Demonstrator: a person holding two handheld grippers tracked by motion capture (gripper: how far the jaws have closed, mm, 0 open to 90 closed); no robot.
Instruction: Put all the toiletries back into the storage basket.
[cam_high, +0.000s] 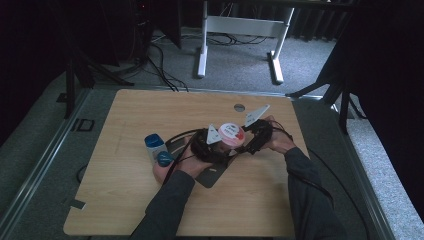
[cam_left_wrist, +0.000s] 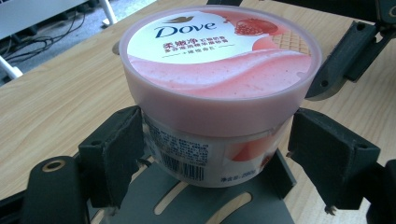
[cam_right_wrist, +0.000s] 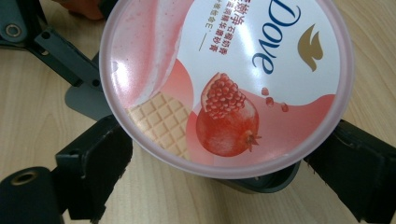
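A Dove jar (cam_high: 231, 134) with a pink lid (cam_right_wrist: 229, 79) stands on a grey slotted plate (cam_left_wrist: 154, 200) in the middle of the wooden table (cam_high: 125, 200). In the left gripper view my left gripper (cam_left_wrist: 215, 158) has a black pad against each side of the jar's white body (cam_left_wrist: 187, 158), below the lid. From the other side my right gripper (cam_right_wrist: 224, 172) is shut on the lid's rim, a pad at each edge. In the high view the left gripper (cam_high: 222, 149) and the right gripper (cam_high: 249, 142) meet at the jar, each held in a hand.
A white bottle with a blue cap (cam_high: 154, 142) and a round blue object (cam_high: 164, 159) lie just left of my left hand. A small round hole (cam_high: 239, 107) sits near the table's far edge. Cables trail from both grippers across the table.
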